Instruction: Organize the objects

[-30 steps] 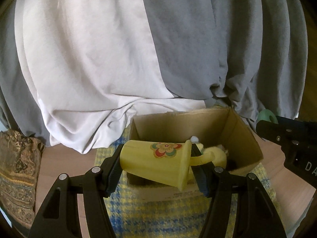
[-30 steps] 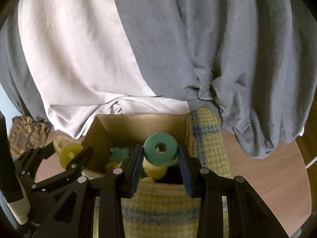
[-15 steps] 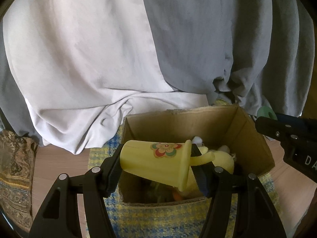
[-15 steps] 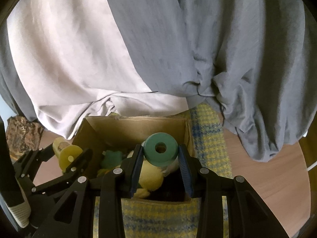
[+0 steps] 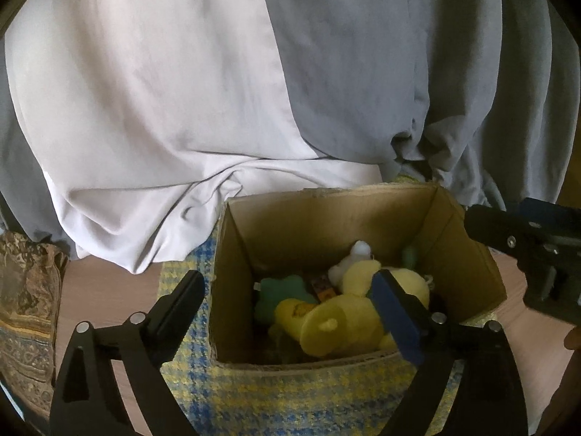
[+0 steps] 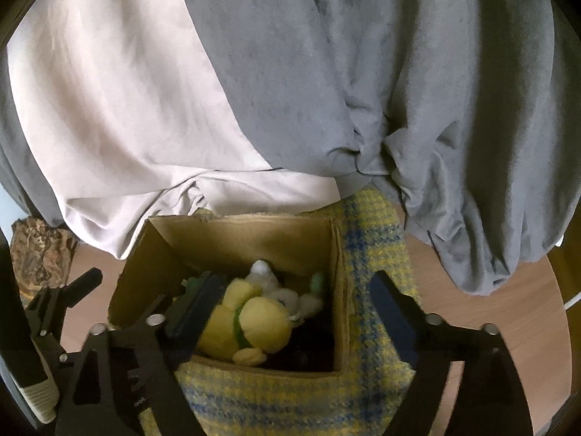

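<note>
The sorting looks well advanced: the cardboard box [image 5: 468, 254], standing on a yellow-and-blue checked cloth [image 5: 290, 392] on the worktop, already holds a yellow cup [image 5: 326, 323], a green star-shaped toy [image 5: 279, 290] and a yellow plush toy [image 6: 254, 323] among other soft things. No loose object shows outside the box in either view, so little may be left. The left tongs [image 5: 290, 301] are spread wide and empty above the box's near edge. The right tongs [image 6: 294, 309] are likewise wide and carry nothing, poised over the box.
</note>
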The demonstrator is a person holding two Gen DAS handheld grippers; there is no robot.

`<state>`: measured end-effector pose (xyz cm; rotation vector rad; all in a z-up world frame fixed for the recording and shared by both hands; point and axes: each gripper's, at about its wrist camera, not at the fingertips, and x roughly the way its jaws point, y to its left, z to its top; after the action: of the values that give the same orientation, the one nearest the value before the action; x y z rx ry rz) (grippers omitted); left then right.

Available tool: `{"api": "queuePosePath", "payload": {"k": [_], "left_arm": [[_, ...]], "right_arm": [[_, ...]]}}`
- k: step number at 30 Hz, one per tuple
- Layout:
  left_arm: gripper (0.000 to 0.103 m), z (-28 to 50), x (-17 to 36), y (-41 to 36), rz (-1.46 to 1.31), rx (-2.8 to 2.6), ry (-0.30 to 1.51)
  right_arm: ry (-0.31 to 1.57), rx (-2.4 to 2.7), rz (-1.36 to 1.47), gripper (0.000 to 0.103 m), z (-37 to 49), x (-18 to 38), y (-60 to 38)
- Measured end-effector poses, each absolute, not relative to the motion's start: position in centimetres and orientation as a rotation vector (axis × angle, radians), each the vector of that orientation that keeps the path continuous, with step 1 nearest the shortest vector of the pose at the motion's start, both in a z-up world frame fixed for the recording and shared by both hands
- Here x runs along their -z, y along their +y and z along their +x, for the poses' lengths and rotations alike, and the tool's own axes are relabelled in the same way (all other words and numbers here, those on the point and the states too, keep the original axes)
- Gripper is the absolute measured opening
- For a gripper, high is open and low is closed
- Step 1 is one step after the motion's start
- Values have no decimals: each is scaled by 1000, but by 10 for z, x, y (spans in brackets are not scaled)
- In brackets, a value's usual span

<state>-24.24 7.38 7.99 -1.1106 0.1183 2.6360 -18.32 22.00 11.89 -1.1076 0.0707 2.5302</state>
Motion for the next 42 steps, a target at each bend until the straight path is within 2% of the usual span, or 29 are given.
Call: {"api": "queuePosePath", "payload": {"k": [3, 42], "left_arm": [[101, -238, -81, 71, -1107, -2649, 104], [102, -149, -72, 37, -1107, -2725, 60]], "right_arm": [[71, -2530, -1101, 89, -178, -121, 219], [95, -2515, -1082, 92, -93, -106, 181]]}}
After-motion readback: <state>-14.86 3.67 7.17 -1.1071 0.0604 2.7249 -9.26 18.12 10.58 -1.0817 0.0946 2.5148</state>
